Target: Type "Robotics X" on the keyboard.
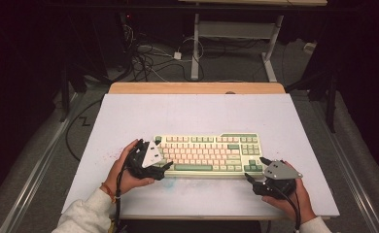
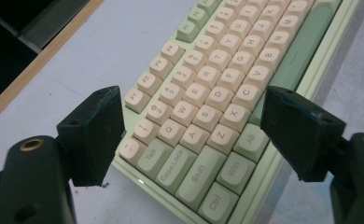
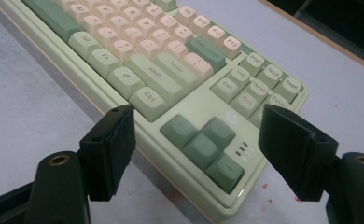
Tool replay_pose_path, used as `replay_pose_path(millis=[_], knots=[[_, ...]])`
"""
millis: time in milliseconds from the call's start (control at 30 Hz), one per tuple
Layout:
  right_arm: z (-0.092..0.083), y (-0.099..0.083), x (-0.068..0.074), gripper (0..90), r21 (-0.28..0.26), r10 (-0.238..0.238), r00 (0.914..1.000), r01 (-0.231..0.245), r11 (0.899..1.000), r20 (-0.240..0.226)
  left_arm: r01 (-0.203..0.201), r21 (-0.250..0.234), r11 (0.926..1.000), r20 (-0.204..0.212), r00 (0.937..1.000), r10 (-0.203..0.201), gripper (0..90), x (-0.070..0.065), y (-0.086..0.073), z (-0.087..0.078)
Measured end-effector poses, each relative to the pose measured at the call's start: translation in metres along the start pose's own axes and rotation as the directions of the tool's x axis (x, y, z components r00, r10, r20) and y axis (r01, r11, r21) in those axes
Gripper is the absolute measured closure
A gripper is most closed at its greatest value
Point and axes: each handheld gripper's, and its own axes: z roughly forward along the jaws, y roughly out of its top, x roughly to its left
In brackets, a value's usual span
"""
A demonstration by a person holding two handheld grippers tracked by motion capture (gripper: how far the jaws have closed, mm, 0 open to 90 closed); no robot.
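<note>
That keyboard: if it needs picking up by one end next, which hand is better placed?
Probably either, but slightly the left. The left tongs stand open astride the keyboard's corner, edge between the jaws. The right tongs are open too, aimed at the arrow-key corner.

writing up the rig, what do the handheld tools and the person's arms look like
Both tools, left tool and right tool, are black with two blocky black jaws, each topped by a grey three-cornered plate and trailing a black cable. The sleeves are light grey; an orange band circles the left wrist.
</note>
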Motion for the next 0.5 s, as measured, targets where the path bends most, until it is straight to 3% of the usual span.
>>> replay_pose_path(millis=[233,500], knots=[[-0.003,0.003,-0.001,35.6,-0.027,0.015,0.9999,-0.015,1.0,0.005,0.037,-0.013,0.9992,-0.003,0.9993,-0.037,19.4,0.001,-0.02,-0.009],[-0.004,0.01,-0.006,58.5,-0.034,0.065,0.9973,-0.066,0.997,-0.032,0.074,0.041,0.9964,-0.011,0.9972,-0.074,18.9,0.0,-0.044,-0.014]])
